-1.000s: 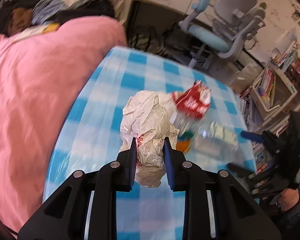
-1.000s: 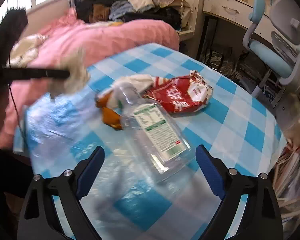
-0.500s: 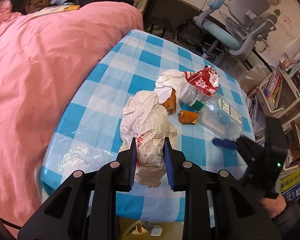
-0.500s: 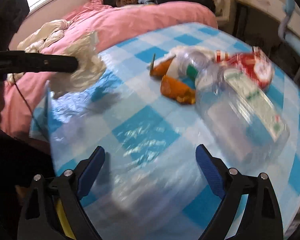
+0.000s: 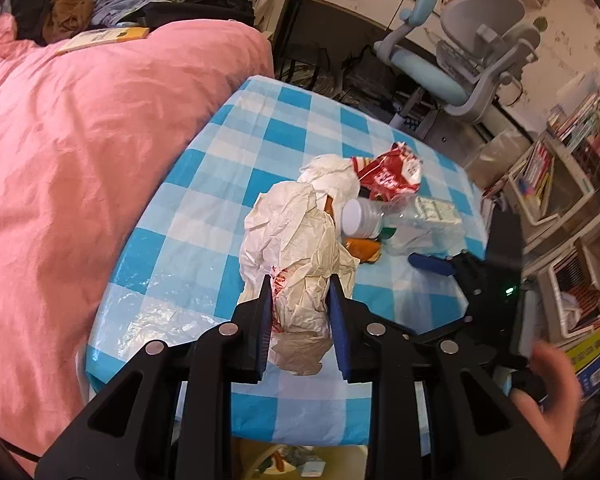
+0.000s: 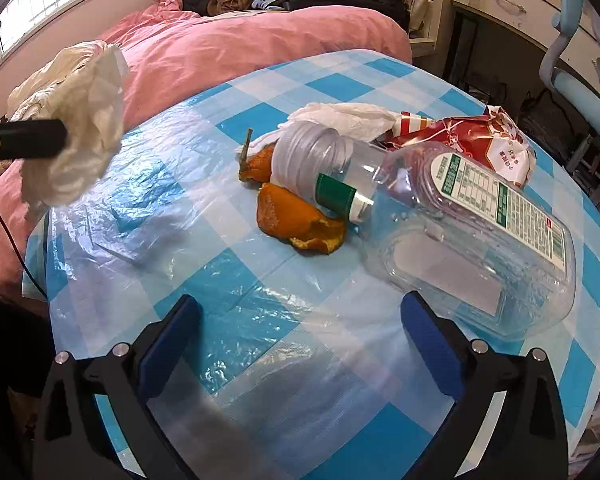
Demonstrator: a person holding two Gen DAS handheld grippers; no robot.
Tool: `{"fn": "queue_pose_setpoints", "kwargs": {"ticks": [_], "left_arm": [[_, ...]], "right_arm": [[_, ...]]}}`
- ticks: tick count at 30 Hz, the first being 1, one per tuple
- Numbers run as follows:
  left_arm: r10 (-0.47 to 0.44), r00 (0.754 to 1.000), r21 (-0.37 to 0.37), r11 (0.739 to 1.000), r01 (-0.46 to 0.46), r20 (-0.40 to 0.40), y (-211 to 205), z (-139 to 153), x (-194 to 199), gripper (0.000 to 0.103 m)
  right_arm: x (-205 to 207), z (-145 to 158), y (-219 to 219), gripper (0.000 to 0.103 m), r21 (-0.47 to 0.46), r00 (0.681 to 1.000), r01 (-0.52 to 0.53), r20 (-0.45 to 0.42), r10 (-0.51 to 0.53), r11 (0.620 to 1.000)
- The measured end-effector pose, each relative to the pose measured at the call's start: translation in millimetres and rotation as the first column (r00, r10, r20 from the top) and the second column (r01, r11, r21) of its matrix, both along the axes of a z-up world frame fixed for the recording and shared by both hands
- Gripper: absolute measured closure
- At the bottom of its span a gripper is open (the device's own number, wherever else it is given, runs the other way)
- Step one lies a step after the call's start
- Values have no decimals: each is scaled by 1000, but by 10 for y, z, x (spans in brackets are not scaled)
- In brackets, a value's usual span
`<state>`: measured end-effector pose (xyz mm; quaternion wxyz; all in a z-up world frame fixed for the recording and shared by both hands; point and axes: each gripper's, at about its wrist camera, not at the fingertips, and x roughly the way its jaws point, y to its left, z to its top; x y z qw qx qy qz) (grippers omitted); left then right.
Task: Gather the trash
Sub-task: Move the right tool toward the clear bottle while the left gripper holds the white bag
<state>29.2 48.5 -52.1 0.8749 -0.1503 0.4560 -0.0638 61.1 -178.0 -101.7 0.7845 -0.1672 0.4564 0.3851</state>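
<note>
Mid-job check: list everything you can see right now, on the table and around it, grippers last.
crumpled paper wrapper: 1, off-white with red print, held above the table's near edge
plastic bottle: 1, clear, green-and-white label, lying on its side on the table
orange peel: 2 pieces, orange, beside the bottle's neck
snack bag: 1, red and white, behind the bottle
tissue: 1, white, crumpled, beside the snack bag
table: 1, blue-and-white check cover under clear plastic
bed quilt: 1, pink, left of the table
desk chair: 1, grey and light blue, beyond the table
left gripper: 1, black, blue pads, clamped on the wrapper
right gripper: 1, black, blue pads, open, near the bottle's base
</note>
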Motion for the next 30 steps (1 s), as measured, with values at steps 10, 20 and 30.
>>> {"fn": "queue_pose_setpoints", "kwargs": {"ticks": [10,20,30], "left_arm": [[-36,999,-12,999,36,41,-67,115,-86,78],[-61,995,-74,995,67,82,-20,255,-140,78],[-79,988,-23,996,82,130,-129,379,-209,78]], "right_arm": [[-32,15,-16,6,0,1000,1,1,-1,1000],[-35,18,-12,6,-1,1000,1,1,-1,1000],[-41,22,-8,6,-1,1000,1,1,-1,1000]]}}
